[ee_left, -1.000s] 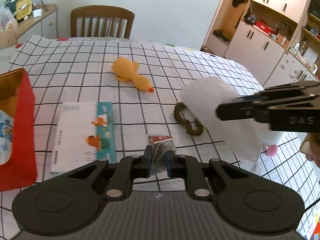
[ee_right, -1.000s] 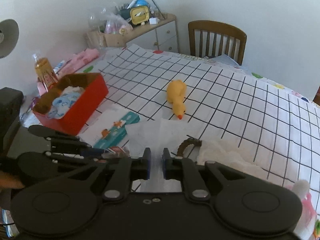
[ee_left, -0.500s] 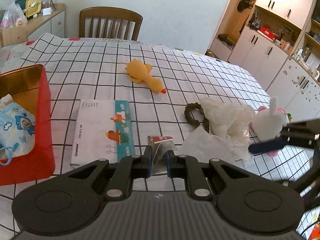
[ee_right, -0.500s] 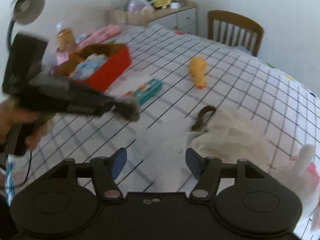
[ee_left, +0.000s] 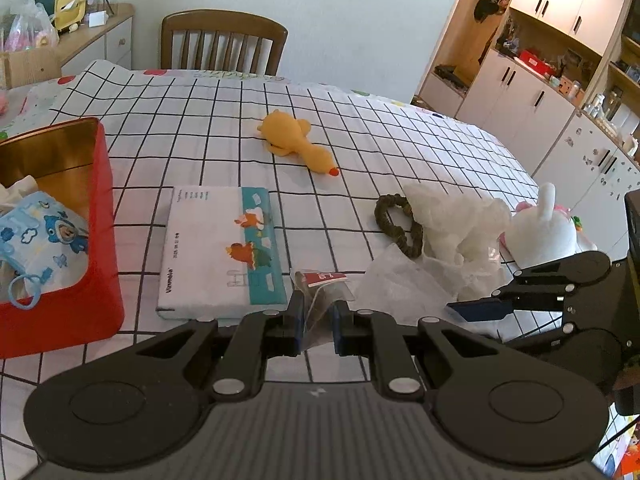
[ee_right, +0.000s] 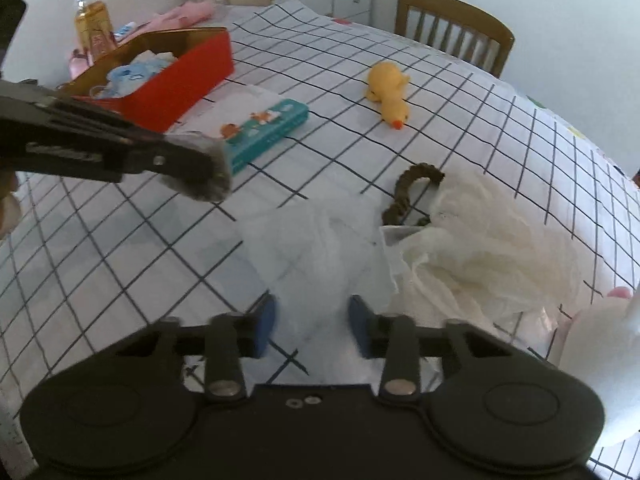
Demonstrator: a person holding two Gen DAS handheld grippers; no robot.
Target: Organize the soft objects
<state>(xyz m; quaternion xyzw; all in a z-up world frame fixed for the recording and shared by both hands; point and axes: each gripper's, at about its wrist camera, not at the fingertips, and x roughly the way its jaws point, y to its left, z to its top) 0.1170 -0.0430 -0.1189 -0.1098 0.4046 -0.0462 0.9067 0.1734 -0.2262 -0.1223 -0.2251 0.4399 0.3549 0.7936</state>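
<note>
White tissue sheet (ee_right: 320,248) — just released
Your right gripper (ee_right: 312,322) now gapes empty over it; left gripper (ee_left: 316,320) stays pinched on the small clear packet (ee_left: 320,292) — red box (ee_left: 100,216) next.

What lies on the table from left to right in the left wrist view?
Red box → tissue pack → yellow duck → brown hair tie → white crumpled cloth → white bunny plush.

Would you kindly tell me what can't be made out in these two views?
- Red box contents: left view, cut off by the frame edge and box wall.
- Small packet in the left gripper: print too small.
- Plush rabbit: right view, cut by the frame edge.
</note>
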